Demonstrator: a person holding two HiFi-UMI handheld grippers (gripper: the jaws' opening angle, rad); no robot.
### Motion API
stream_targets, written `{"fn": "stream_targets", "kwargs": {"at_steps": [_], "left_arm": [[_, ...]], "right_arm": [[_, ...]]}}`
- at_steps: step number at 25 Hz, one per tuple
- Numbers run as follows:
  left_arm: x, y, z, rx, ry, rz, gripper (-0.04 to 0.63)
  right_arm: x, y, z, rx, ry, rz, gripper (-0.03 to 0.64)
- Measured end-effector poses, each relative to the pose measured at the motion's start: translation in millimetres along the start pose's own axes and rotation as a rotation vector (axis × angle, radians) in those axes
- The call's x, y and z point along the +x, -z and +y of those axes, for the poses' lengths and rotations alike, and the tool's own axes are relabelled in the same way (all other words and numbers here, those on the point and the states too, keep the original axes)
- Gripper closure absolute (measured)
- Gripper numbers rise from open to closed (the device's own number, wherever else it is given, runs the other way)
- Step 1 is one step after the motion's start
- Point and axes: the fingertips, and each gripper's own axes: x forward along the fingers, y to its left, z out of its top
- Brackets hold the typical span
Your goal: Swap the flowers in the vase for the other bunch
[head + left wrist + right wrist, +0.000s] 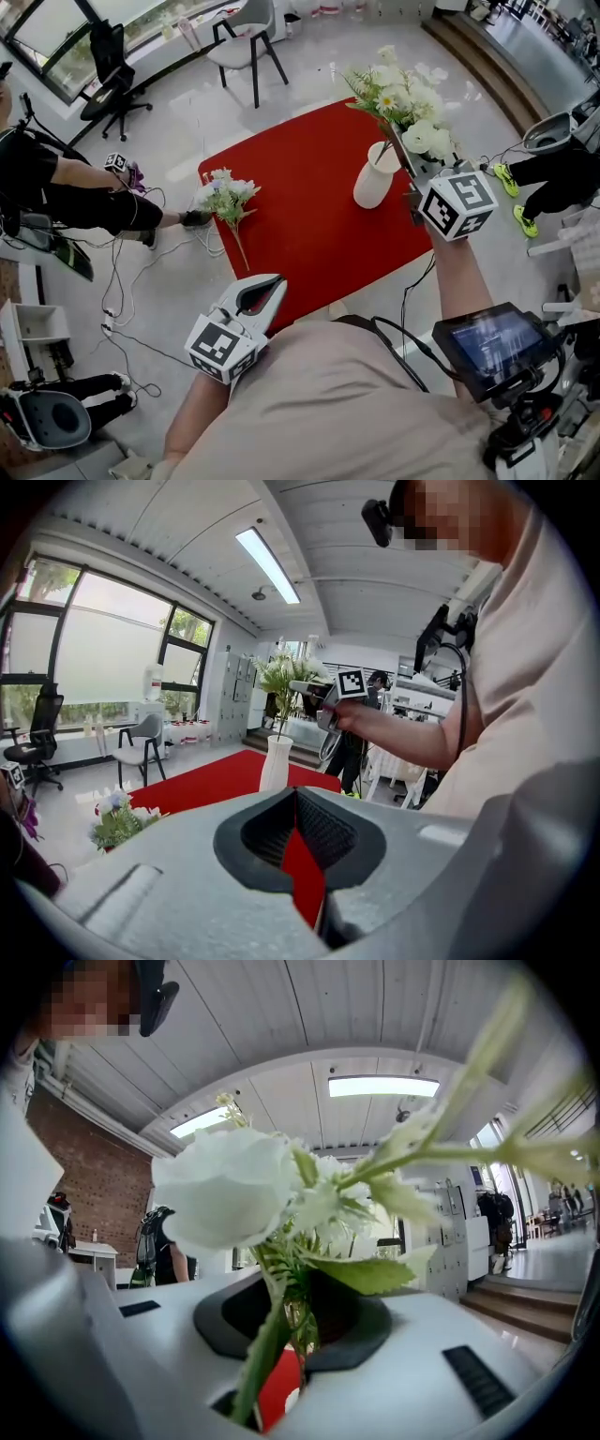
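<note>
Right gripper [292, 1330] is clamped down on the green stems of the white bunch [405, 101], with the stems pinched right between the jaws and a big white bloom filling most of its own view. Head view shows it holding that bunch up over the white vase [376, 176], which stands on the far right part of the red table [309, 225]. The blooms sit well above the vase mouth, and the stems run down toward it at a slant. I honestly can't tell if the stem ends have cleared the rim; from the left gripper view they look like they're at the mouth or just inside it. So I'd say the first step, getting the old flowers out, is in hand but not finished. Everything else is left to do. The white bunch has to be put down somewhere, and the small bunch [226, 199] with pale blue and white blooms lies untouched on the left edge of the table, well apart from the vase, so it hasn't gone in yet. Left gripper [272, 284] hangs at the near edge of the table, jaws together on nothing, just a sliver of red showing between them.
</note>
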Motion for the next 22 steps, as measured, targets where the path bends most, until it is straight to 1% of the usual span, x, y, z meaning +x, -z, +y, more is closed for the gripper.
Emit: {"fn": "stream_targets", "kwargs": {"at_steps": [5, 10, 13, 18, 22], "left_arm": [[3.5, -2.5, -0.5, 0.006, 0.012, -0.007, 0.586], [-2.8, 1.3, -3.9, 0.006, 0.030, -0.004, 0.586], [-5.5, -3.9, -8.3, 0.014, 0.052, -0.004, 0.586], [-9.3, -12.3, -15.4, 0.019, 0.079, -0.016, 0.588], [-1.0, -16.4, -22.6, 0.024, 0.105, -0.006, 0.587]], "right_arm": [[-9.4, -34.1, -3.2, -0.006, -0.003, -0.053, 0.522], [-30.1, -73.1, 4.1, -0.022, -0.001, -0.122, 0.523], [-43.8, -100.2, 9.4, -0.029, -0.008, -0.160, 0.523], [-68.6, -128.0, 2.9, -0.054, 0.036, -0.181, 0.523], [-84.3, -131.8, -19.9, -0.073, 0.085, -0.160, 0.525]]}}
